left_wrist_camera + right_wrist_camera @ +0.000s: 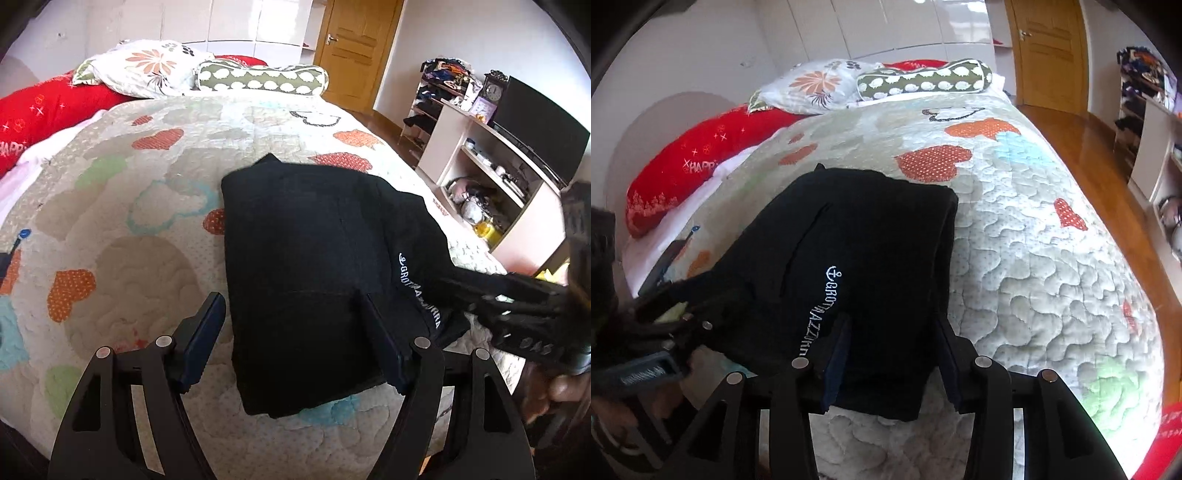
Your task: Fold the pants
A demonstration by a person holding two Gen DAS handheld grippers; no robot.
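Note:
Black pants (310,266) with white lettering lie folded into a thick rectangle on the quilted bedspread (110,229). They also show in the right wrist view (871,258). My left gripper (291,325) is open, its fingers spread over the near left part of the pants, holding nothing. My right gripper (892,343) is open, its fingers either side of the near right edge of the pants. Each gripper shows in the other's view, the right one at the pants' right side (524,306), the left one at their left side (665,332).
Pillows (147,66) and a red cushion (48,107) lie at the head of the bed. A shelf unit with a TV (535,125) stands to the right. A wooden door (351,48) is at the back. Wooden floor (1082,155) runs beside the bed.

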